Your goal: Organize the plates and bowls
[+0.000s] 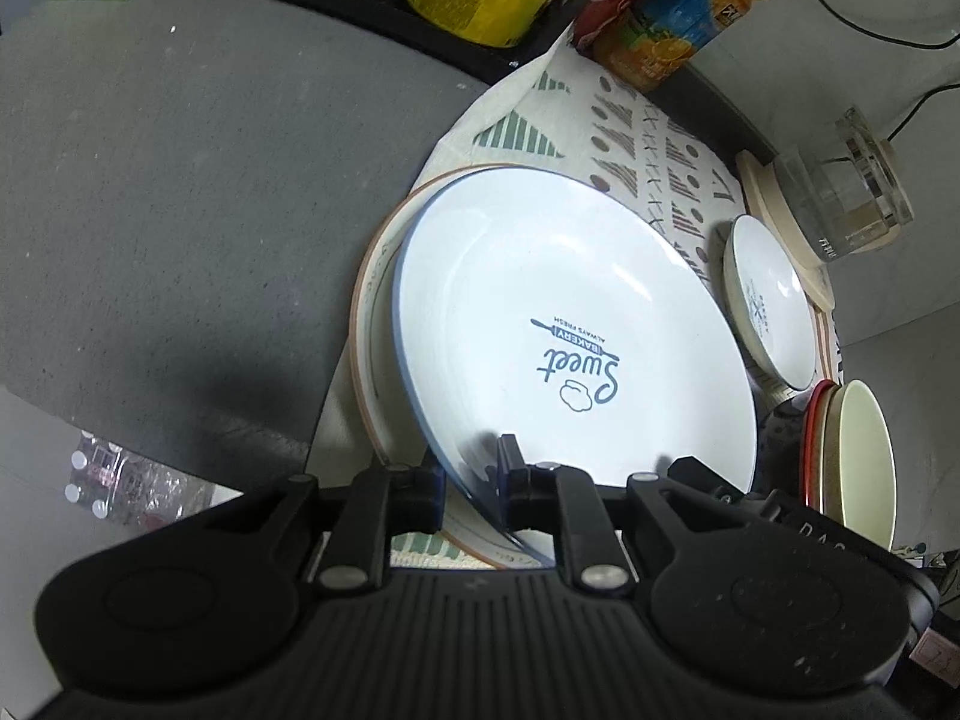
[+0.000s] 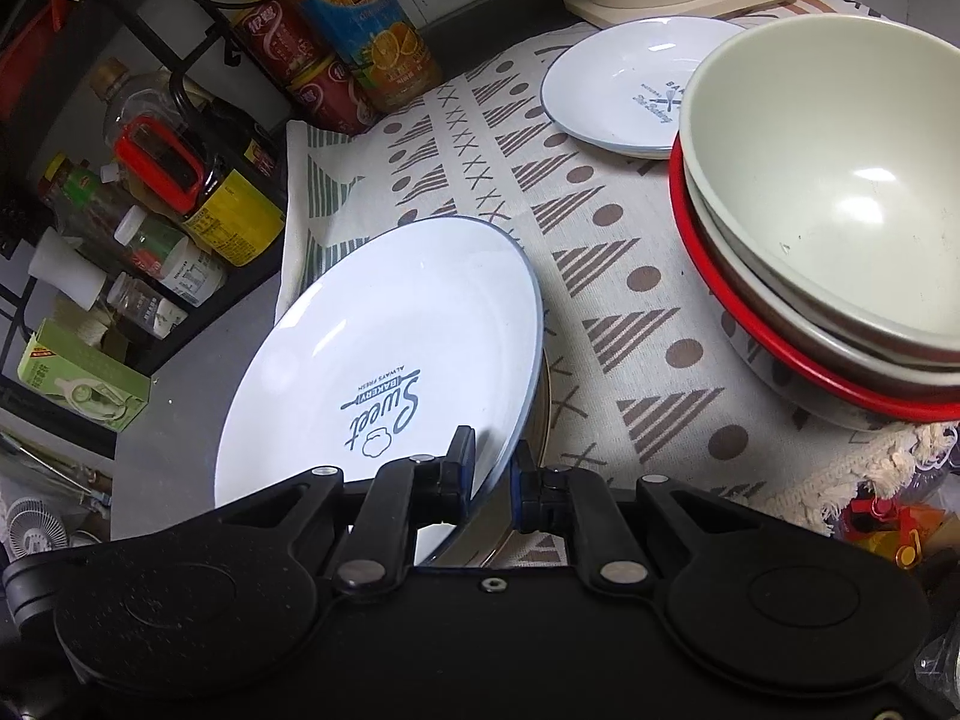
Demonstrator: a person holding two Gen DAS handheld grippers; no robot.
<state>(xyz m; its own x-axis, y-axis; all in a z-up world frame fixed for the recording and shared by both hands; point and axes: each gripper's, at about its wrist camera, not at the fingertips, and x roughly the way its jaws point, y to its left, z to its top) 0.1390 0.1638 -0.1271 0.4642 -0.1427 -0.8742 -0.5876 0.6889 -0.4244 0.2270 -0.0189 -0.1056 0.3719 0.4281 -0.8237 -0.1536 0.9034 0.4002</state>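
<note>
White with a thin blue rim, the large plate printed "Sweet Bakery" sits tilted between both my grippers. My left gripper has its jaws pinching the near rim, one pad on the face and one under it. My right gripper also has its jaws pressed onto the rim of that plate, at its right-hand edge as that camera sees it. The plate leans over a second plate with a brown rim that lies flat beneath it; whether the two touch I cannot tell.

Both plates are on a patterned cloth with triangles, dots and crosses, spread over a grey tabletop. Farther back on the cloth lies a small white plate with its own blue print. To my right stands a stack of bowls, a pale one on top and a red-rimmed one at the bottom, close beside the large plate and crowding that side. Behind the small plate is a glass kettle on a cream base. Along the back stands an orange juice bottle beside red cans. To the left, a black wire rack holds sauce bottles and jars, and a green box lies near it.
</note>
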